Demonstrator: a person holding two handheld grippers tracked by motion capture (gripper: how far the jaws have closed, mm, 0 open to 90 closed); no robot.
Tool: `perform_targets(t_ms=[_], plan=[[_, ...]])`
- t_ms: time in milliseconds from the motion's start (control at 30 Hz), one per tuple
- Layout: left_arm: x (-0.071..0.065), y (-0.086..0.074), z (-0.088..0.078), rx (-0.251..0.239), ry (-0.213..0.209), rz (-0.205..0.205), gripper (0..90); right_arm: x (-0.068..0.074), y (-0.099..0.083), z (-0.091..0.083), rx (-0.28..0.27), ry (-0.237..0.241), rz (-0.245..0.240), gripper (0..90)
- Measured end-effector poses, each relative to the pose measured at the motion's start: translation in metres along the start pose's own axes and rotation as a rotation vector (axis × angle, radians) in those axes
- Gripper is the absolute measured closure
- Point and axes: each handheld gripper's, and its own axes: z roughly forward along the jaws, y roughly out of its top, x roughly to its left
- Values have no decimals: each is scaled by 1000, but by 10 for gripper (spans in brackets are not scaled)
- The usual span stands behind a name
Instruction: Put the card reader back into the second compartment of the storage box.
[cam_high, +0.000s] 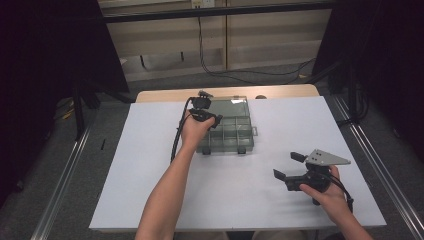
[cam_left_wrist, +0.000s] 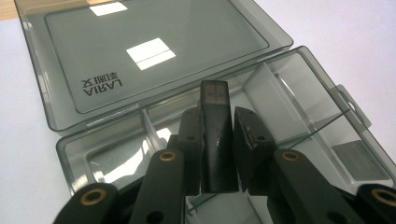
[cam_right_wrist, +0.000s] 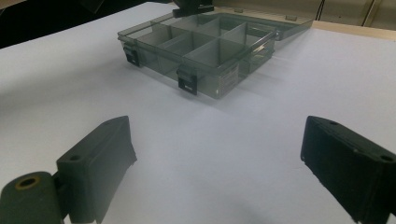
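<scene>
White sheet covers the table (cam_high: 150, 165); the open box (cam_high: 227, 131) sits mid-table under the left gripper (cam_high: 202, 114). Its view: jaws pinch a small black stick (cam_left_wrist: 215, 135) over a compartment, probably light, rigid, slick; grip its flat sides. Right gripper (cam_right_wrist: 219, 168) gapes empty.

left hand-held gripper (cam_high: 204, 111) over open organizer box (cam_high: 235, 131) | right hand-held gripper (cam_high: 289, 169) apart

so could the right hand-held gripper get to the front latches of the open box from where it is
Probably yes. The right hand-held gripper is open and faces the box, with bare white table between it and the two front latches. The left hand-held gripper works at the far side.
</scene>
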Motion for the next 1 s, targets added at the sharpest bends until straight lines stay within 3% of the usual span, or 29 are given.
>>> perform_targets(t_ms=[1000], plan=[[1, -4, 8, 13, 12, -8, 738, 0, 0, 0, -3, 2, -2, 89]])
